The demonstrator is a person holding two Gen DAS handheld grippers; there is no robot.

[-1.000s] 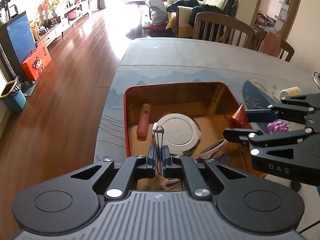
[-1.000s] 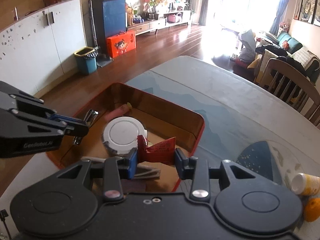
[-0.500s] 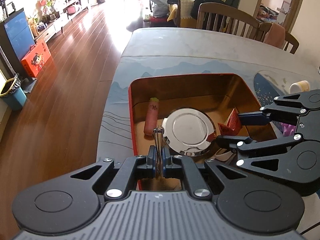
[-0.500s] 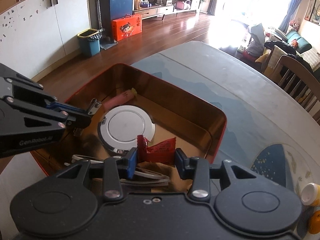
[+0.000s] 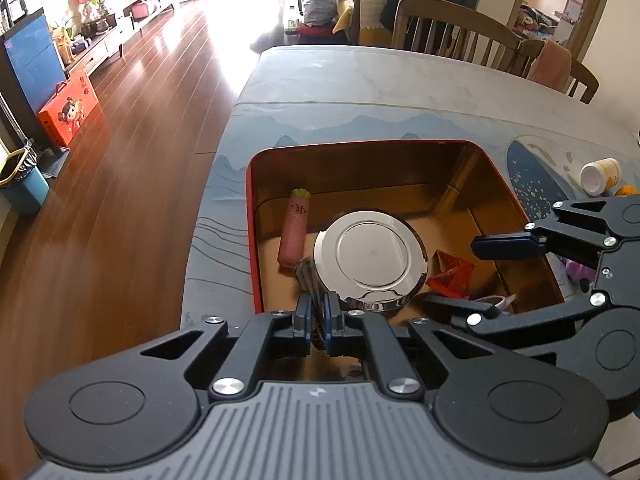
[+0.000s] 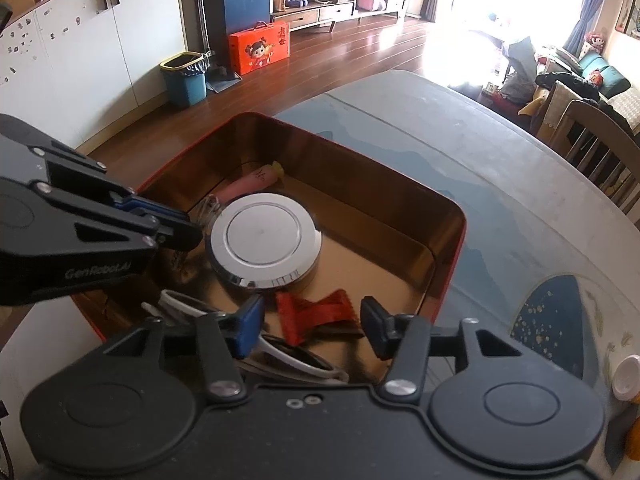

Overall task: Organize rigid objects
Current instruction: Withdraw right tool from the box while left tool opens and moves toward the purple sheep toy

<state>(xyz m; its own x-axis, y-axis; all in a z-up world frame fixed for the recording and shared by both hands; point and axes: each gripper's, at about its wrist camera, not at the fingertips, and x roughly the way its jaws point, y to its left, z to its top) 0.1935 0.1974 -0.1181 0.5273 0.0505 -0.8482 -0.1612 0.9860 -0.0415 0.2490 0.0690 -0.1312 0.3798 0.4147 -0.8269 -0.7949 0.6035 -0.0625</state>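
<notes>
Working inside the red tin (image 5: 251, 216) near the table's (image 5: 360, 80) left edge; walls box both tools in. Silver lid (image 5: 370, 254) fills mid-floor, little free room. Left gripper (image 5: 316, 312) is clamped on a metal clip (image 5: 308, 276) at the tin's left wall; release could snag the lid. Right gripper (image 6: 312, 320) gapes over the fallen red packet (image 6: 316, 314) near the front wall. Grippers may collide.

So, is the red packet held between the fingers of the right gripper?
No, the right gripper is open and the red packet lies loose on the tin's floor.
</notes>
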